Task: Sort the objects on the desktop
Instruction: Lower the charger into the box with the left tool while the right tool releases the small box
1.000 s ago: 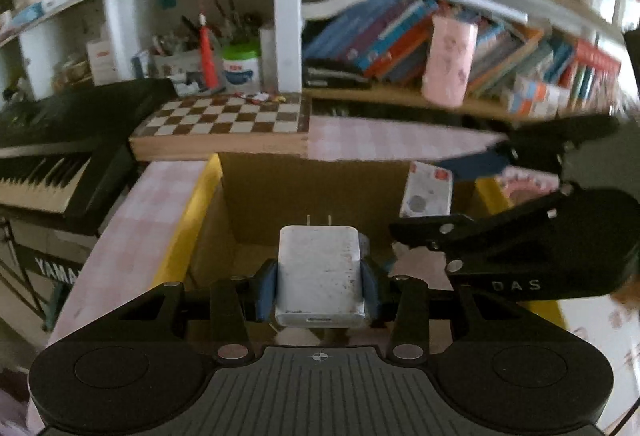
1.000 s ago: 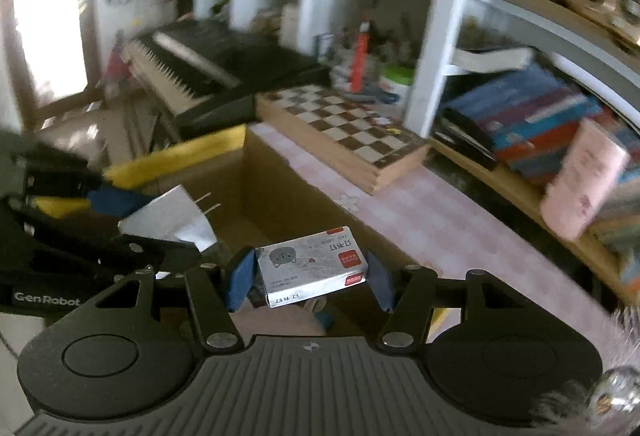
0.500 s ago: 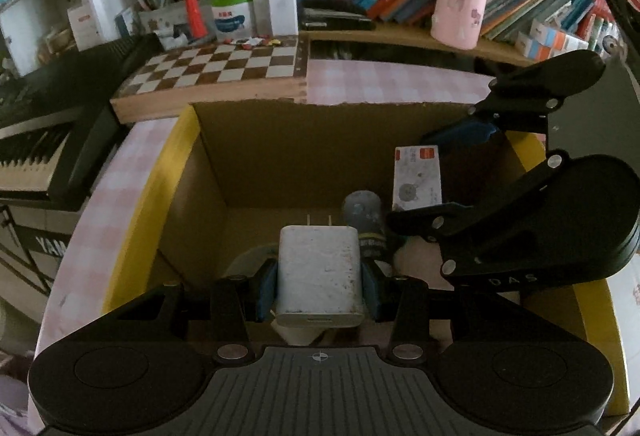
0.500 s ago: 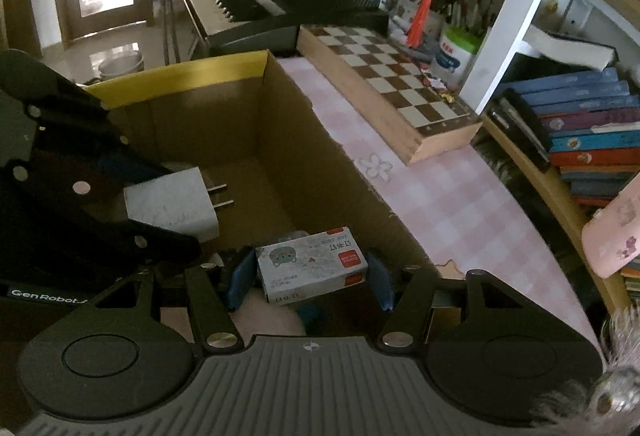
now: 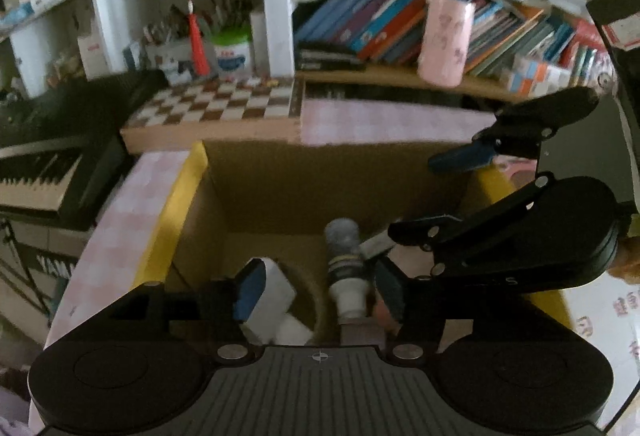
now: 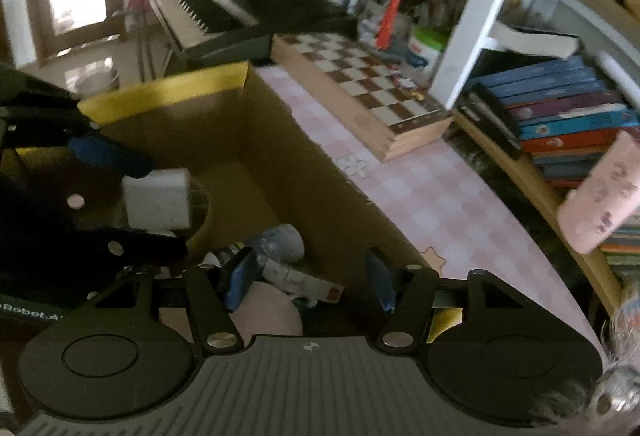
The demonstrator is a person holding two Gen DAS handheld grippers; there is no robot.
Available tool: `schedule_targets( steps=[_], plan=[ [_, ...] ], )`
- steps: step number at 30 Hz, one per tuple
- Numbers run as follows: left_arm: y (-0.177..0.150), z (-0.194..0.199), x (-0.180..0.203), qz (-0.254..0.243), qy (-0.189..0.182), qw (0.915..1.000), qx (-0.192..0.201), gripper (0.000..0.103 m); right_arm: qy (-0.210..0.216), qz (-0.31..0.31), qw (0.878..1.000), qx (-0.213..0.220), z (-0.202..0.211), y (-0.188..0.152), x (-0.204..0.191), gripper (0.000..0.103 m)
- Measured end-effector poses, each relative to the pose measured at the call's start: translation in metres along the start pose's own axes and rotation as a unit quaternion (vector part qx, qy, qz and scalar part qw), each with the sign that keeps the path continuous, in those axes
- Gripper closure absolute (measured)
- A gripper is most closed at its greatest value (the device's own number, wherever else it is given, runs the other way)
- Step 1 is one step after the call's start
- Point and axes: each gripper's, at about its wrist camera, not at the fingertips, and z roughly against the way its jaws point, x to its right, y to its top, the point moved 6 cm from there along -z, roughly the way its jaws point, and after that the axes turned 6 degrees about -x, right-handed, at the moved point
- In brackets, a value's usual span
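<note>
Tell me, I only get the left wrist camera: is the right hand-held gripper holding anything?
Observer: No. The right wrist view shows the right hand-held gripper open, with nothing between its fingers.
Operator: Where's the little box, then?
Observer: A small printed box with a red corner lies down inside the cardboard carton, below those fingers.
Operator: What's next to it?
Observer: A grey bottle lies right beside it on the carton floor.

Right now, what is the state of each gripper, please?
Left gripper: open; the white plug-in charger block leans against one finger, released.
Right gripper: open, holding nothing.
</note>
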Motion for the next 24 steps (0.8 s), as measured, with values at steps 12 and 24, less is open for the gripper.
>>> schedule_targets(
  steps=[12, 24],
  plan=[
    [-0.016, 0.082, 0.011, -0.004, -0.031, 0.9944, 0.101, 0.033, -0.064, -0.096, 0.991, 0.063, 0.086, -0.03, -0.013, 0.045],
    [-0.076, 0.134, 0.022, -0.019, -0.06, 0.9903, 0.124, 0.022, -0.138, -0.224, 0.96, 0.097, 0.168, -0.099, -0.056, 0.045]
  ],
)
